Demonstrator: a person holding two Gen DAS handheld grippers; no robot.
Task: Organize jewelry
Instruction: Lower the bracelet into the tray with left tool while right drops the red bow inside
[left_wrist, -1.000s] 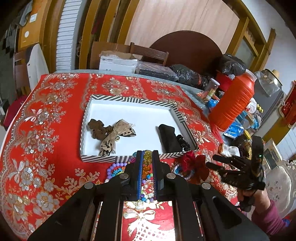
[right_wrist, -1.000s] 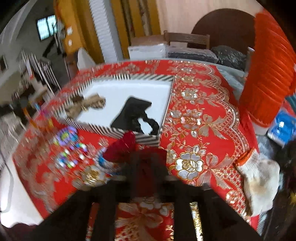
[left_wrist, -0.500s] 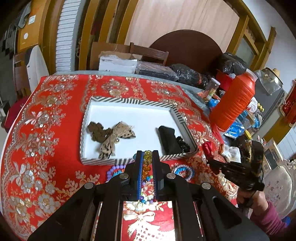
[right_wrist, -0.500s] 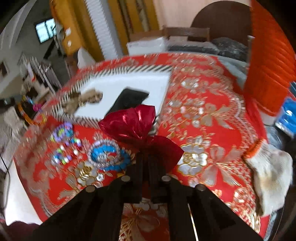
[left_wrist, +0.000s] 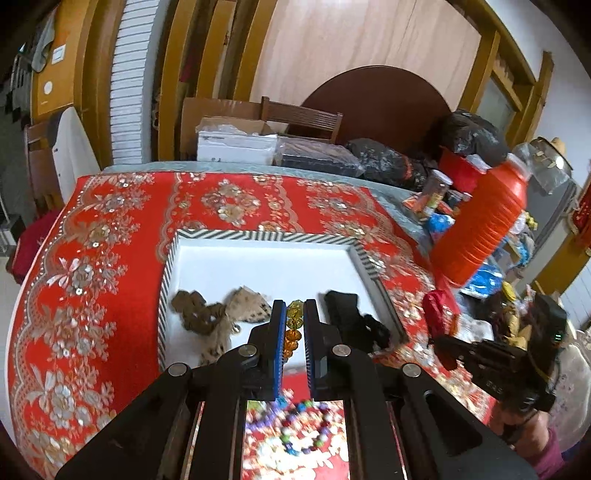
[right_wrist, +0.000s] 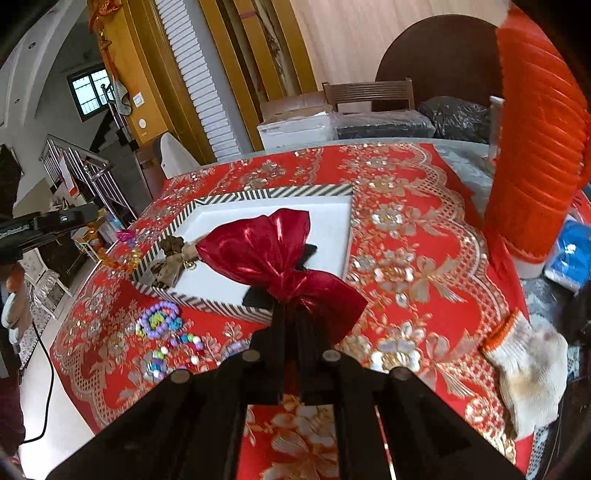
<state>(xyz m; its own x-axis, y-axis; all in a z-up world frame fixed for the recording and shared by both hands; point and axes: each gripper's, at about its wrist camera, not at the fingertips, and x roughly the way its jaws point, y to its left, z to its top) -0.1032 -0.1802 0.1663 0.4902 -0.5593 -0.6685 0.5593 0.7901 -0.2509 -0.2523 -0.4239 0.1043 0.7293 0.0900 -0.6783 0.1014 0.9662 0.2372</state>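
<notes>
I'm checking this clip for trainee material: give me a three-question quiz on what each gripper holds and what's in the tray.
1. True or false: the right gripper is shut on a red satin bow.
2. What does the left gripper hold? A) amber bead bracelet B) white glove C) black bow
3. Fill in: the leopard-print bow lies inside the striped-rim ____.

Key: 1 true; 2 A; 3 tray.

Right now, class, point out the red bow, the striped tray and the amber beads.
red bow (right_wrist: 258, 251), right wrist view, on its left loop.
striped tray (left_wrist: 258, 236), left wrist view, on its far rim.
amber beads (left_wrist: 294, 317), left wrist view, on the upper beads.
</notes>
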